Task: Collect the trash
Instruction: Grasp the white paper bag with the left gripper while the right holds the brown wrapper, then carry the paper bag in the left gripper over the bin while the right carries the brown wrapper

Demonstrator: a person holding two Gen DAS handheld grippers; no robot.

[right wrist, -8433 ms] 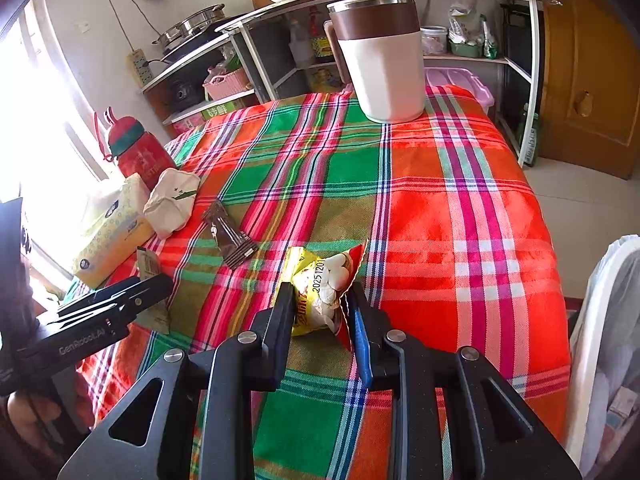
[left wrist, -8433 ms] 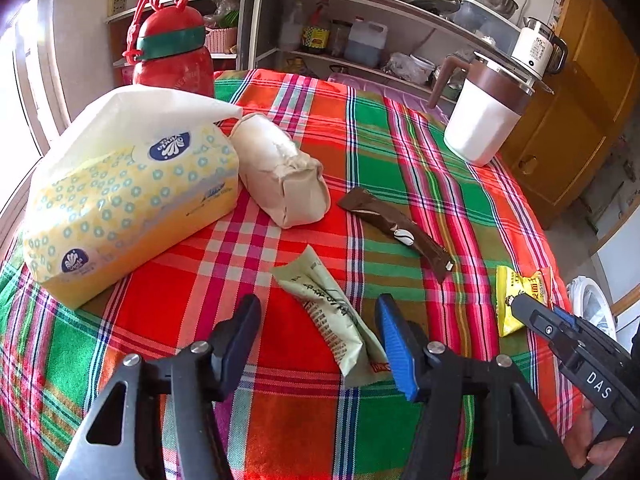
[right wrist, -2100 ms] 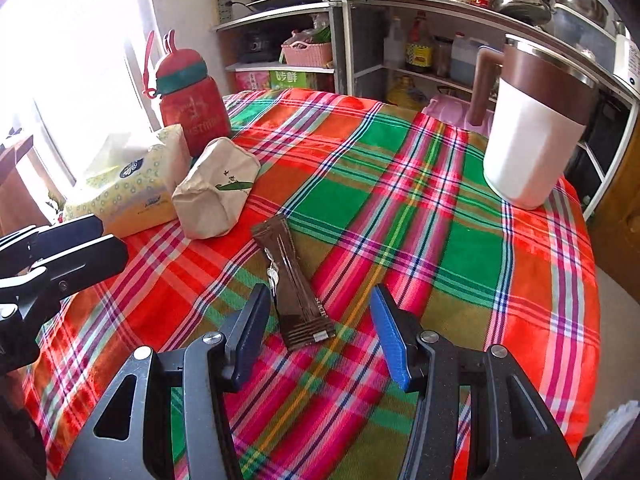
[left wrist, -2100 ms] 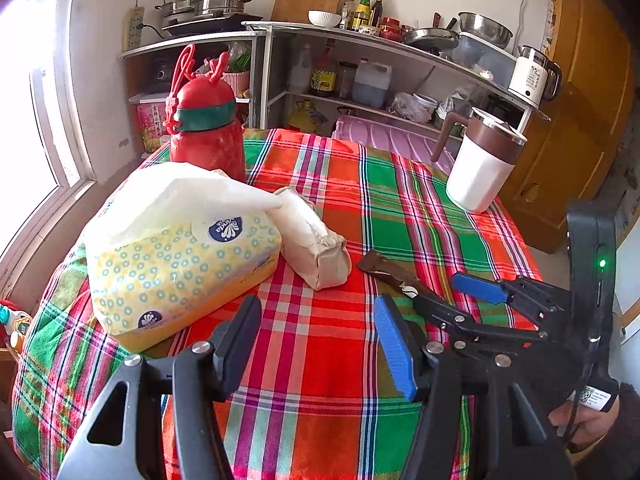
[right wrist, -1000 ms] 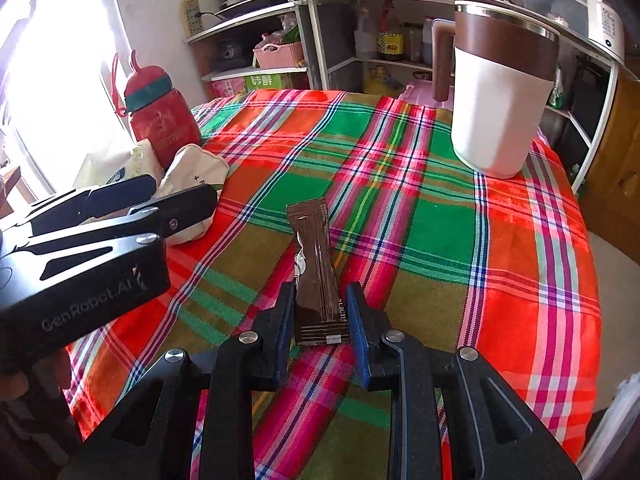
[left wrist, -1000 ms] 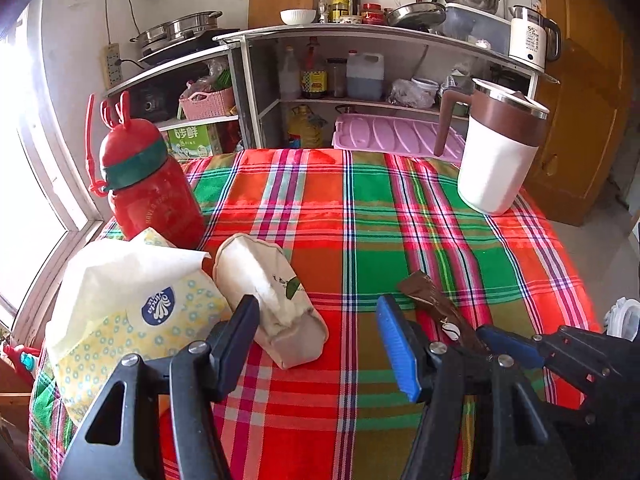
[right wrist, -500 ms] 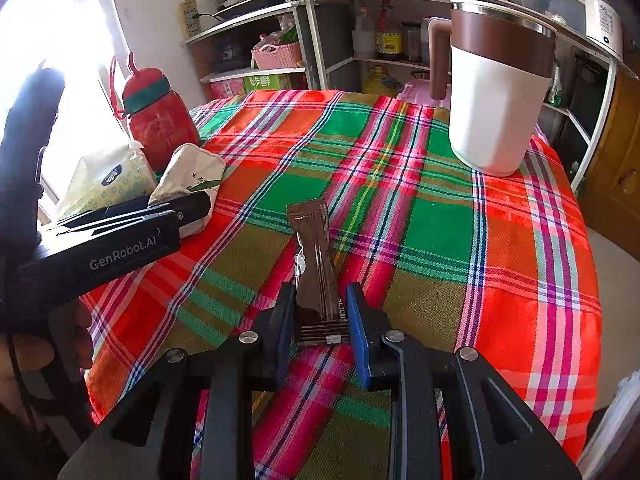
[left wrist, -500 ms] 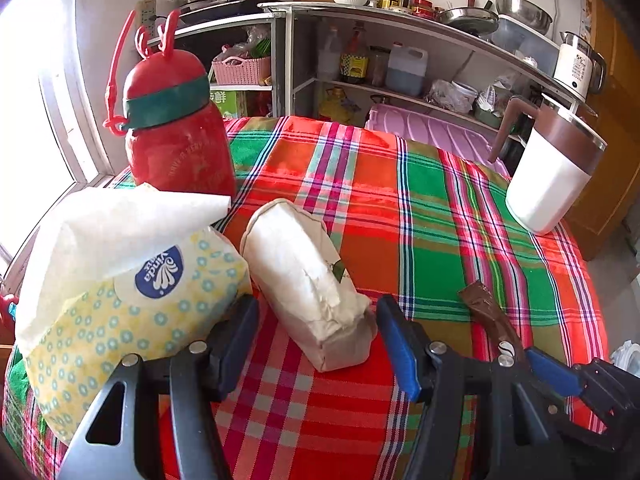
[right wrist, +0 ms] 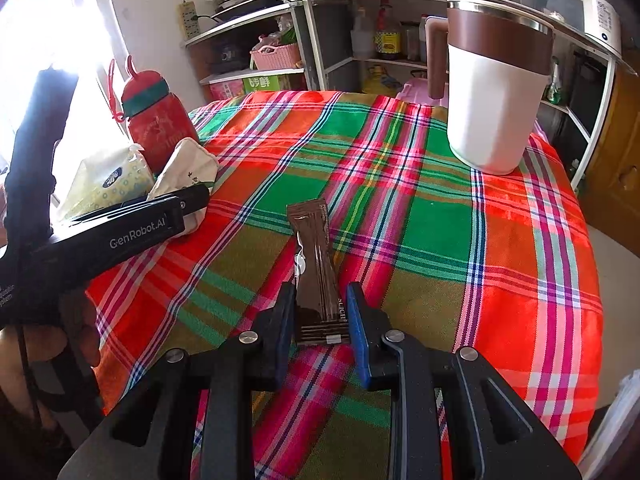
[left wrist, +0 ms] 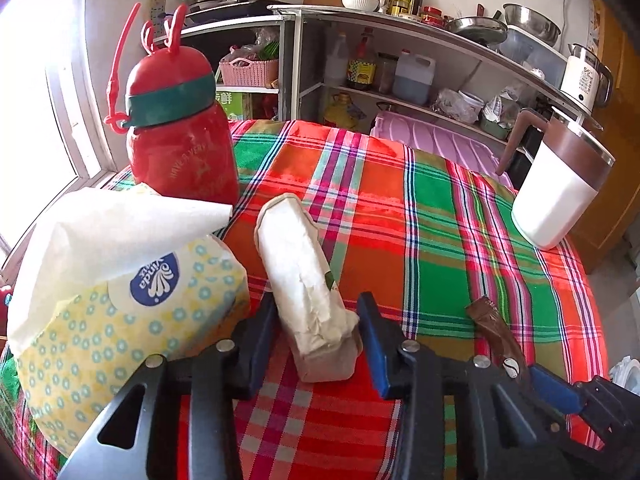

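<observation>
The yellow snack packet and the pale green flat wrapper, seen on the plaid tablecloth (right wrist: 440, 216) in the earliest pictures, are no longer seen on it. The long dark brown foil wrapper (right wrist: 318, 280), loose between spread fingers two seconds ago, is now clamped at its near end by the right gripper (right wrist: 320, 316), a hold already in place a second ago. The left gripper (left wrist: 316, 328) is brought from beside the yellow dotted tissue pack (left wrist: 120, 308) down around the crumpled beige paper bag (left wrist: 308, 292), and its jaws are closing with the bag's near end between them.
</observation>
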